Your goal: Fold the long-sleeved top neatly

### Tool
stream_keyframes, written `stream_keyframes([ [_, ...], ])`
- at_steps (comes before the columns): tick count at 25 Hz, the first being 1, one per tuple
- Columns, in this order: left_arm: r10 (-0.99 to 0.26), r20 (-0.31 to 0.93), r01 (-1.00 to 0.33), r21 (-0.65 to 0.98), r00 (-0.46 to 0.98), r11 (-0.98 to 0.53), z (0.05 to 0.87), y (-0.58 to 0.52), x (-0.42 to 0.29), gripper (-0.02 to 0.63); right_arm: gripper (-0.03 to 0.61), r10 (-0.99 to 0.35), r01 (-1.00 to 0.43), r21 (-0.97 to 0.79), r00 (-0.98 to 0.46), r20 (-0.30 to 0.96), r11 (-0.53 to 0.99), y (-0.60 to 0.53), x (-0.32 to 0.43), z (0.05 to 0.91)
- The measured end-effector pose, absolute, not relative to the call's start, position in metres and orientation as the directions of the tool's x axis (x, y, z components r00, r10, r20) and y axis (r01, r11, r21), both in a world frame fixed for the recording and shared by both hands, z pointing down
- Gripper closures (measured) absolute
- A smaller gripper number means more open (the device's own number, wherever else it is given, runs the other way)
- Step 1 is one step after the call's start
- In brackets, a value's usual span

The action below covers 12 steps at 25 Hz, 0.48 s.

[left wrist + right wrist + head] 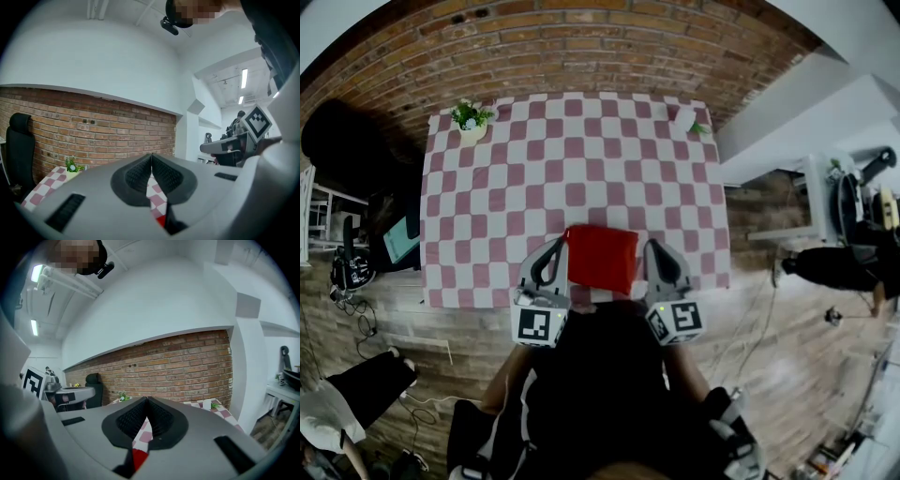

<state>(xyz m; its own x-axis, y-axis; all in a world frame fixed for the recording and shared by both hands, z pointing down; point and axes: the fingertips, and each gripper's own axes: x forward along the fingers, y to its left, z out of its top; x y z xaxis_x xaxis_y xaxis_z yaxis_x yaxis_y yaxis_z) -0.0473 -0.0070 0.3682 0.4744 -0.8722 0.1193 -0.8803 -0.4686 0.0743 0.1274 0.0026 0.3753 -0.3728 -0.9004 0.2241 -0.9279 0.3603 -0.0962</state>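
A person in dark clothing is seen from above, nearest the camera, with a gripper held in each hand. The left gripper (554, 248) and the right gripper (657, 249) are both shown with jaws pressed together and nothing between them. Just beyond and between them, the red long-sleeved top (602, 259) is laid as a compact folded rectangle at the near edge of a table covered by a checked cloth (581, 159).

The fold is judged all but finished. For a neat result, the stack should not be dragged. Any last smoothing is best done with closed jaws lowered flat onto the top layer, and the edges checked for squareness.

Both grippers are held nearly level and pointed away from the body, one at each side of the garment. Contact with it cannot be confirmed.

Farther off, a potted plant (471, 118) is set at the far left corner, and a brick wall (581, 37) is seen behind.
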Motion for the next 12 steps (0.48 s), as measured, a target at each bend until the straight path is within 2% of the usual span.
stream_keyframes([
  [12, -0.877, 0.112, -0.884, 0.078, 0.467, -0.461, 0.3674, -0.0144, -0.0471, 0.606, 0.569, -0.895, -0.925, -0.08, -0.38, 0.234, 0.372, -0.0046, 0.1269, 0.3773],
])
